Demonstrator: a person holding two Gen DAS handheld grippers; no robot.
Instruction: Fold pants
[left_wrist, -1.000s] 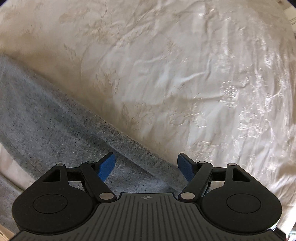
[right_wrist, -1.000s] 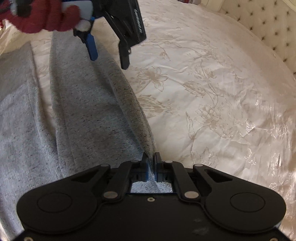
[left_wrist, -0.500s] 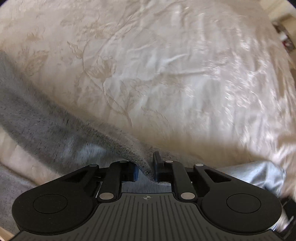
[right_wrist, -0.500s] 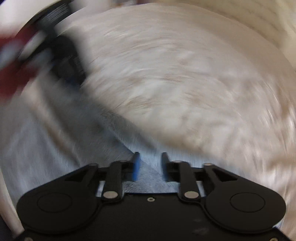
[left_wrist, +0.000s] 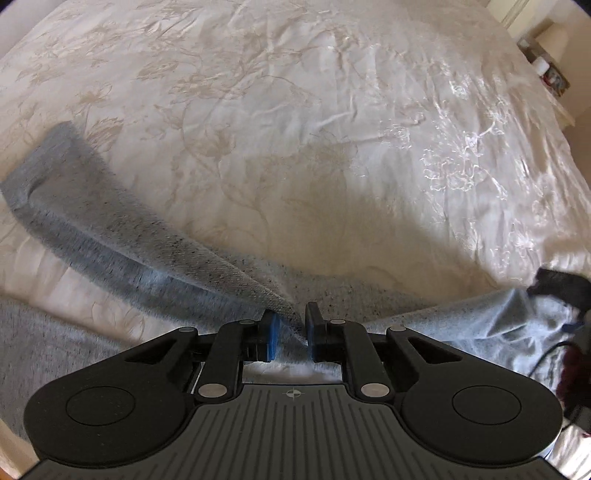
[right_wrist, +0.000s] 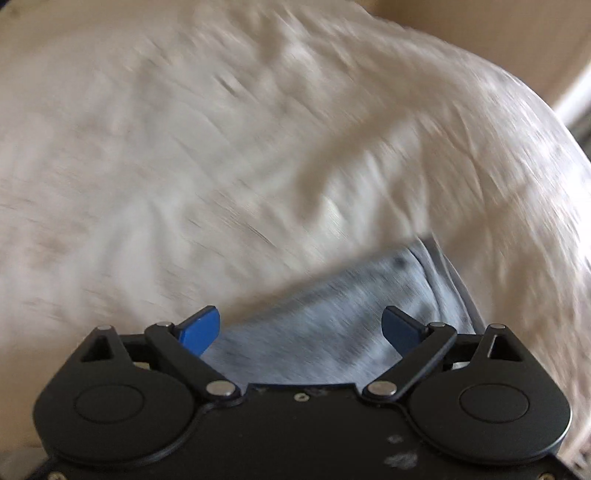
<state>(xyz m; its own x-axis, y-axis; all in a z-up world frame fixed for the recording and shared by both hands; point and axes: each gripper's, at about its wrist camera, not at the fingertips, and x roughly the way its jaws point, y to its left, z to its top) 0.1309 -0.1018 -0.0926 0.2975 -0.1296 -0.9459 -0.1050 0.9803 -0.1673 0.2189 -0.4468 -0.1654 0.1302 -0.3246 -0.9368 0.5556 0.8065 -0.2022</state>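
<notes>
The grey heathered pants (left_wrist: 110, 236) lie on a cream floral bedspread (left_wrist: 295, 110). My left gripper (left_wrist: 290, 332) is shut on a fold of one pant leg and holds it lifted, with the leg trailing off to the far left. In the blurred right wrist view, my right gripper (right_wrist: 301, 328) is open, its blue pads wide apart over a bunched part of the pants (right_wrist: 332, 314) with a hem at its right. The right gripper also shows at the right edge of the left wrist view (left_wrist: 565, 295).
The bedspread (right_wrist: 221, 147) fills most of both views. A nightstand with small items (left_wrist: 550, 70) stands past the bed's far right corner. A dark cable (left_wrist: 550, 354) runs by the pants at the right edge.
My left gripper closed on the pant leg and lifted it. My right gripper let go of the pants and opened wide while swinging fast to another part of the fabric.
</notes>
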